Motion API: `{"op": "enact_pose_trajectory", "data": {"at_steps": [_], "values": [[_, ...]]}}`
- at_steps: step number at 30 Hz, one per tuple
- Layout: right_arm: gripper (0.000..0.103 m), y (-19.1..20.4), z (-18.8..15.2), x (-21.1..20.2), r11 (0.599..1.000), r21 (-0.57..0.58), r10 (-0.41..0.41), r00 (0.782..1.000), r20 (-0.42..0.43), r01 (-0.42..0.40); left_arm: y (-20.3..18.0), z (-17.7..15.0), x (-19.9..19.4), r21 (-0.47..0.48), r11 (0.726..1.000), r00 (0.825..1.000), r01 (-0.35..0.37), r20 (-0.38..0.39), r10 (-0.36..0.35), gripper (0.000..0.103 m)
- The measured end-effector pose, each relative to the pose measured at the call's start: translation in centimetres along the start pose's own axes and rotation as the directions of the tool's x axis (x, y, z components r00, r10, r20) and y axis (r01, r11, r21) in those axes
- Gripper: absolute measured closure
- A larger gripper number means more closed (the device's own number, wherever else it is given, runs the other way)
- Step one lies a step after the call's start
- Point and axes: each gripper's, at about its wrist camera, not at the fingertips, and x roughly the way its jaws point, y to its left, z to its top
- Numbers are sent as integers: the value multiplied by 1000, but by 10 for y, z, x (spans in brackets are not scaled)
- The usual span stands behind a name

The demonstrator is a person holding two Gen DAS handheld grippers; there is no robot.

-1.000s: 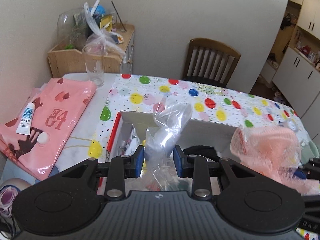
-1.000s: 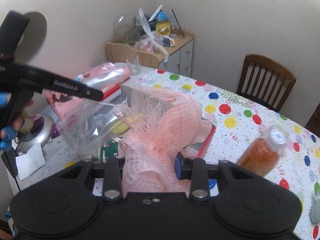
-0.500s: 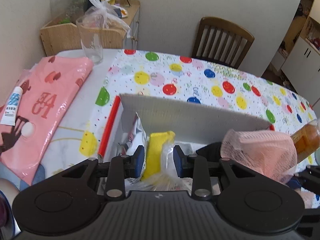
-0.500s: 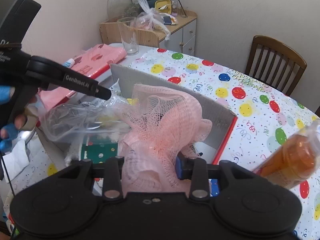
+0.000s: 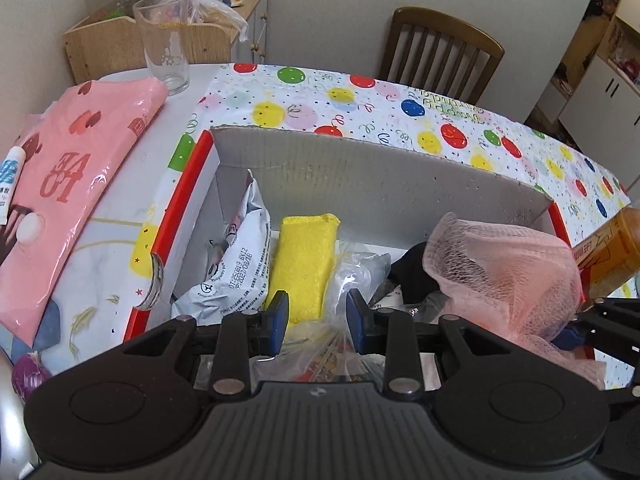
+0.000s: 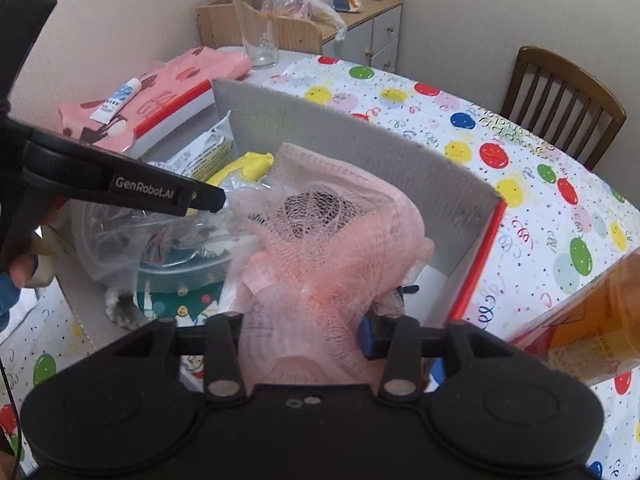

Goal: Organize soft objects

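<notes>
An open cardboard box (image 5: 380, 176) with red edges sits on the balloon-print tablecloth. Inside lie a yellow sponge (image 5: 306, 256), a white foil packet (image 5: 236, 256) and a black item (image 5: 412, 276). My left gripper (image 5: 317, 316) is low over the box, shut on the neck of a clear plastic bag (image 5: 352, 276) that sags inside. In the right wrist view the same bag (image 6: 152, 236) hangs under the left gripper (image 6: 216, 202). My right gripper (image 6: 304, 332) has its jaws opening, and the pink mesh puff (image 6: 332, 240) still fills the gap and touches the pads, down inside the box (image 6: 360, 148).
An orange bottle (image 6: 592, 320) leans at the box's right side. Left of the box lie a pink heart-print bag (image 5: 68, 168) and a small tube (image 5: 8, 176). A drinking glass (image 5: 164, 40) stands behind them. A wooden chair (image 5: 440, 48) is at the table's far side.
Both grippers have come down toward the box. The clear bag and the pink mesh have sunk inside it. The right jaws have spread a little around the mesh.
</notes>
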Motion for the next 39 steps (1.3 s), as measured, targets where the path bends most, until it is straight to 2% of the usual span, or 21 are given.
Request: {"op": "enact_pose_trajectory", "data": {"at_steps": [3,7,9,21,22,23,25,28,33,35,39], "values": [[42,-3,0,-10,999,25,29,1000,11,-29,1,0,-4,-15,1000,1000,-2,10,2,72],[38,-3,-4,-28,999,18,43,998,34,-44,-2,-2,-15,3,1000,999,-11,30,11,72],[33,-3,-6,-36,999,22,47,998,45,-48,-3,-4,-23,4,1000,999,2,43,-2,72],[28,-12,-18,-98,993,89,65,982,179,-82,-18,-27,-82,8,999,990,31,141,-31,72],[27,-12,-19,-105,991,92,74,978,195,-93,-20,-29,-88,12,999,988,37,151,-38,66],[27,-12,-20,-111,991,93,78,975,209,-99,-22,-32,-94,16,999,986,41,162,-43,52],[26,-10,-23,-124,991,83,80,968,239,-102,-27,-37,-106,26,999,982,42,185,-46,37],[25,-5,-29,-142,994,58,72,957,281,-91,-33,-48,-127,32,998,970,54,237,-60,37],[19,-3,-40,-172,996,47,57,933,356,-79,-47,-61,-155,57,996,957,72,277,-85,36],[16,-3,-46,-183,996,48,48,924,380,-71,-52,-68,-166,74,995,952,70,294,-89,21],[8,-4,-61,-198,996,61,28,913,408,-58,-61,-83,-185,86,991,936,104,328,-127,18]]}}
